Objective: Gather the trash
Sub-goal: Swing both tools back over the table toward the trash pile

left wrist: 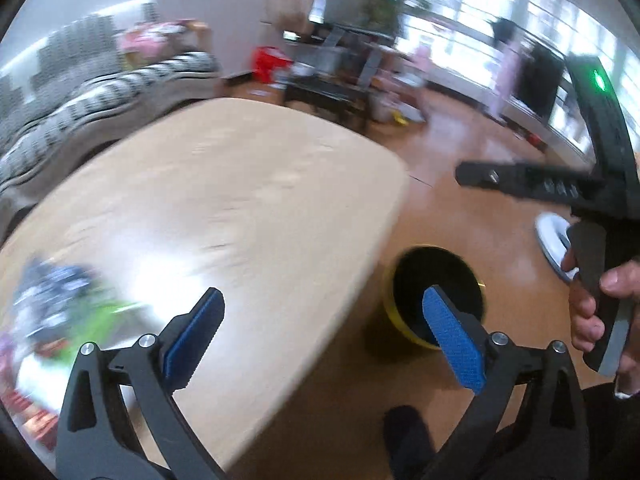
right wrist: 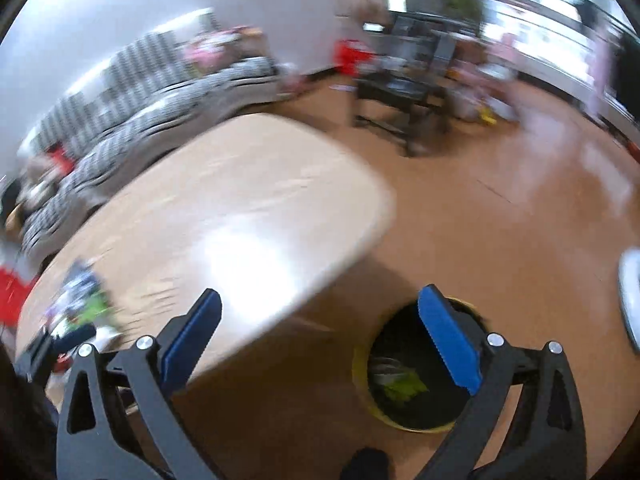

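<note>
A yellow bin with a black liner (left wrist: 424,280) (right wrist: 408,400) stands on the floor beside the wooden table (left wrist: 224,208) (right wrist: 240,208); green and grey wrappers (right wrist: 400,384) lie inside it. A blurred pile of wrappers, blue, green and white (left wrist: 60,304) (right wrist: 84,308), lies at the table's left end. My left gripper (left wrist: 324,332) is open and empty over the table's near edge. My right gripper (right wrist: 320,336) is open and empty, above the table corner and bin; its body (left wrist: 592,192) shows at the right of the left wrist view, held by a hand.
A black-and-white patterned sofa (left wrist: 100,92) (right wrist: 132,116) runs behind the table. A dark low table (left wrist: 336,84) (right wrist: 400,96) and a red box (left wrist: 268,62) stand further back. A white object (left wrist: 554,240) (right wrist: 630,292) lies on the floor at right.
</note>
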The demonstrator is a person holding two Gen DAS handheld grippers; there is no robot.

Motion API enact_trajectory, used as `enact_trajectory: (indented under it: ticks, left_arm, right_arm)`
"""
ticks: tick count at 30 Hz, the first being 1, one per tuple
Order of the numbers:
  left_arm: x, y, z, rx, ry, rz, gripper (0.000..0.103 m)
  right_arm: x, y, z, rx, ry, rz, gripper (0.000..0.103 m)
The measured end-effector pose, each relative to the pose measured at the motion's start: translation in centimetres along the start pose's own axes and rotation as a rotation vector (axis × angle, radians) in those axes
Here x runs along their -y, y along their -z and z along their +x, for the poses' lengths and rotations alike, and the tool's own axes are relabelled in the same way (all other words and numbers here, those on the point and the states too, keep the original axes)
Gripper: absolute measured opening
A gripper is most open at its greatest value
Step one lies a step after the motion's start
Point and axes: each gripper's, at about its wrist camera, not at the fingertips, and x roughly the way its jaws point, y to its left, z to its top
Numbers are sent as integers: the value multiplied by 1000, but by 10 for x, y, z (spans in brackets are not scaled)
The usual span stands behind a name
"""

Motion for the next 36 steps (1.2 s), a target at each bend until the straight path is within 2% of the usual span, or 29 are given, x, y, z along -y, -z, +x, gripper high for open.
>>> enact_trajectory:
  ticks: [5,10,13,16,19,23,26,31,36]
  left_arm:
    - [-95,28,-62,49,-155,-135,96]
    - [-181,76,-107,31,-303,-294,96]
    - [-213,104,-134,32,-354,-354,96]
    - [-232,123,-147,23,-376,-397,96]
    - [-245,145,-155,-2,-423,-400,96]
    - [-253,162,-150,-41,-413,-395,96]
    - [-255,165,-140,-62,-399,-379,96]
    - [-260,168,-105,-149,-405,-375,96]
    - [-264,165,-90,-106,-382,-396,96]
  right_arm:
    - [-95,5,13,-42,-178,-119,95]
    - [-175,14,30,-81,-242,-248,95]
    - [-211,24,42,-117,-277,-292,95]
    - [-229,32,50,-134,-290,-326,96]
    - [-240,41,54,-155,-295,-348,96]
    - [-247,43,60,-167,-300,-353,96]
    - [-248,42,64,-181,-305,-349,95]
    - [-253,46,76,-202,-270,-378,95]
    - [-256,47,94,-234,-265,-376,95]
